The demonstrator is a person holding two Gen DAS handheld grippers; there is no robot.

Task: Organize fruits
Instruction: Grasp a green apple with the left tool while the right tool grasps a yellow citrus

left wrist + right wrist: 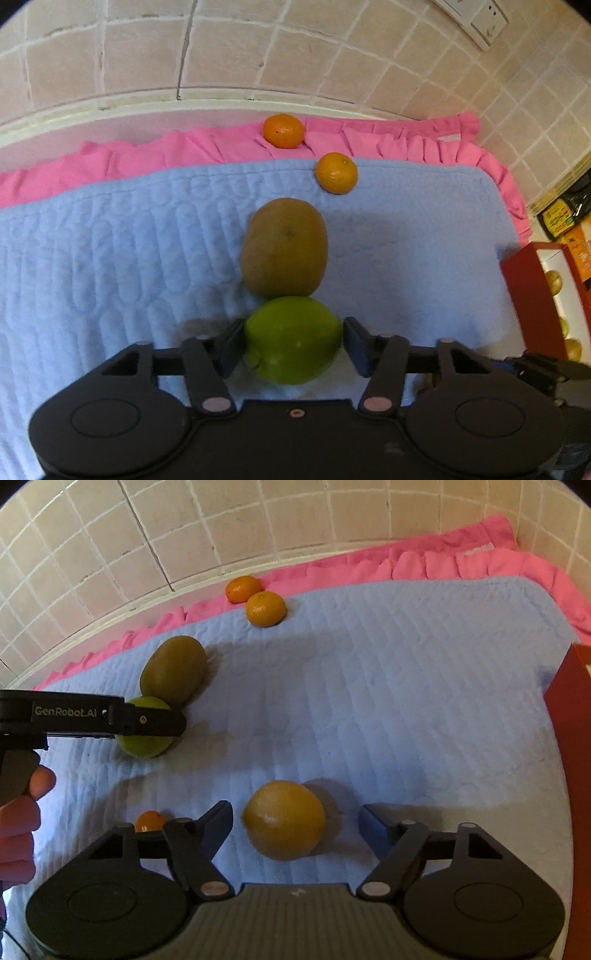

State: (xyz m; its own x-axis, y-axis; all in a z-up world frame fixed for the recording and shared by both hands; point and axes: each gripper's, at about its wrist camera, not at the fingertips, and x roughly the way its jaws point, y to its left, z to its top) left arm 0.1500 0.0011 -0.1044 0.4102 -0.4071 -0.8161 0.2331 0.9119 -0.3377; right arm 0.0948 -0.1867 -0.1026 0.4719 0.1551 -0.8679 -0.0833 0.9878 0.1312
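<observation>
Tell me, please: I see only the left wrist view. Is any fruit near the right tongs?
Observer: Yes, a large orange lies between the open right tongs, touching neither side.
Operator: Is other fruit beside them?
Observer: A small mandarin lies just left of them in the picture, partly hidden behind them.
</observation>
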